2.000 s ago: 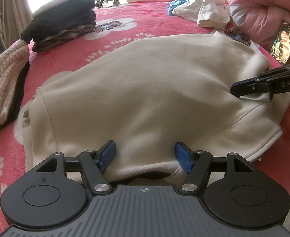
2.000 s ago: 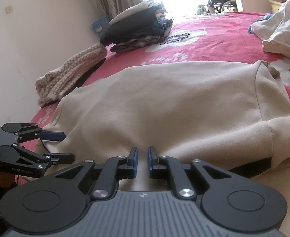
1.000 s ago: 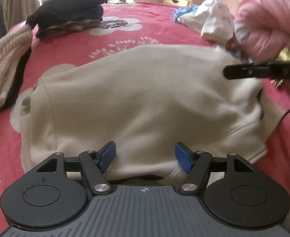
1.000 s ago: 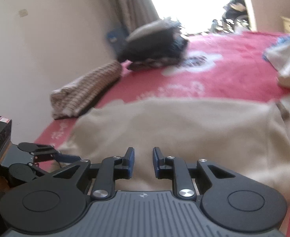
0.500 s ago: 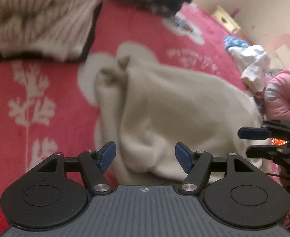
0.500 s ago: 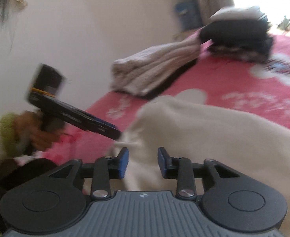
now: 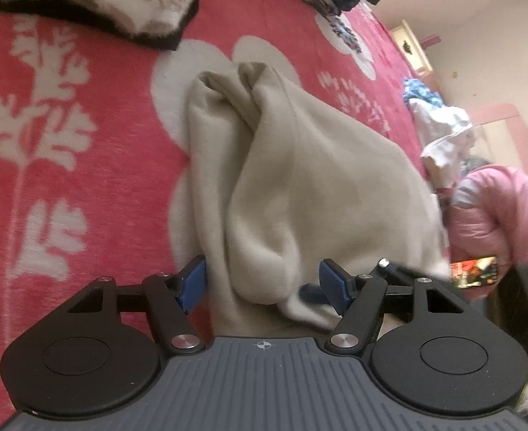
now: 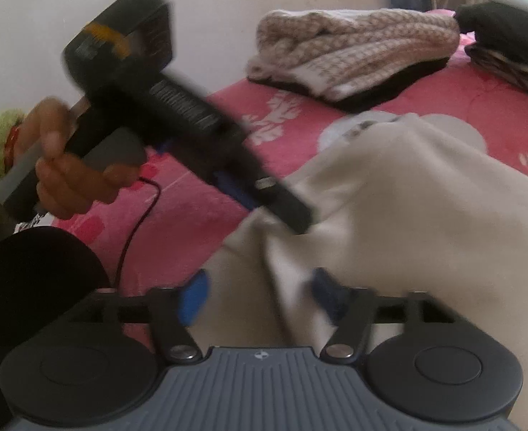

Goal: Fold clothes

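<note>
our left gripper (image 7: 262, 282) stands spread, the cream sweatshirt (image 7: 300, 186) bunched between its pads, no pinch that we can tell. ahead and left lies bare red blanket (image 7: 84, 143). two seconds ago the sweatshirt lay flat. our right gripper (image 8: 256, 294), angled down, is opening over its near edge.

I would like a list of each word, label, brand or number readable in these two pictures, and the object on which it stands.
No text can be read.
Left gripper: pale print along its black body, too blurred to read.
Phone: lit screen, only blurred colours.
Bedspread: white flower pattern, no words.
</note>
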`<state>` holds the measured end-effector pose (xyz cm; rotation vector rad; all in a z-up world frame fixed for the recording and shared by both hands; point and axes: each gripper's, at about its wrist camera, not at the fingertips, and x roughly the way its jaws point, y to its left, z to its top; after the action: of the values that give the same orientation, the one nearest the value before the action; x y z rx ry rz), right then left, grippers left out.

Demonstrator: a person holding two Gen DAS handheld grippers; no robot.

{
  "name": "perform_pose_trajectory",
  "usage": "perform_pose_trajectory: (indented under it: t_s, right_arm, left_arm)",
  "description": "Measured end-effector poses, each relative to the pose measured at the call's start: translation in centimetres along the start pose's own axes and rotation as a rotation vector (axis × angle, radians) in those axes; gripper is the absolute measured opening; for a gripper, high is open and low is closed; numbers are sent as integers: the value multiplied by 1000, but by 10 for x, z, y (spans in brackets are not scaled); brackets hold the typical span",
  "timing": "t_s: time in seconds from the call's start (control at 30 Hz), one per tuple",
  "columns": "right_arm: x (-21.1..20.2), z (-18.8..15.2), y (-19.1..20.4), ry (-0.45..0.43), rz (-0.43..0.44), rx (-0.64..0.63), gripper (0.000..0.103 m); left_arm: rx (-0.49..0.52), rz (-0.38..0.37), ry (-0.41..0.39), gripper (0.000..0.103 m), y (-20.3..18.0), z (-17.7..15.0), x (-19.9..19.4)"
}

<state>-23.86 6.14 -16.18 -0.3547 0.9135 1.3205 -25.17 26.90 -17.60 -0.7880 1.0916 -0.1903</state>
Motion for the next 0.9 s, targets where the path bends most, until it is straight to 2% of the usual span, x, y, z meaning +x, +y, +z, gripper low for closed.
perform_pose_trajectory:
  t_s: [0.1,0.27,0.47,0.57,0.63,0.7,0.73,0.8,0.87,0.9]
  right_arm:
    - [4,-6,18,-16,-41,-15,97]
    - [13,-10,33,-47,-146,14,99]
    - [17,-8,41,-77,-225,60,99]
    - [22,-8,42,-78,-269,55,98]
    - [21,-10,42,-86,-305,50,88]
    - [18,-12,38,-94,-335,54,69]
    - [16,-13,36,-99,-345,64,63]
    - [12,-14,29,-113,-352,87,43]
    - [7,-16,22,-127,-344,116,31]
    - [4,-17,19,-133,-338,125,28]
  left_arm:
    - [-28,-42,18,67,-4,4,0]
    - [-80,-77,36,67,-13,8,-3]
    - [-181,-144,49,68,-19,9,-6]
    - [-171,-153,49,67,-27,8,-4]
    - [-147,-150,46,67,-32,8,-2]
    - [-114,-127,37,67,-36,6,-1]
    - [-96,-112,31,67,-38,5,-1]
    - [-67,-81,11,67,-39,5,-2]
    - [-58,-48,-11,67,-35,5,-3]
    - [-63,-31,-24,67,-32,6,-3]
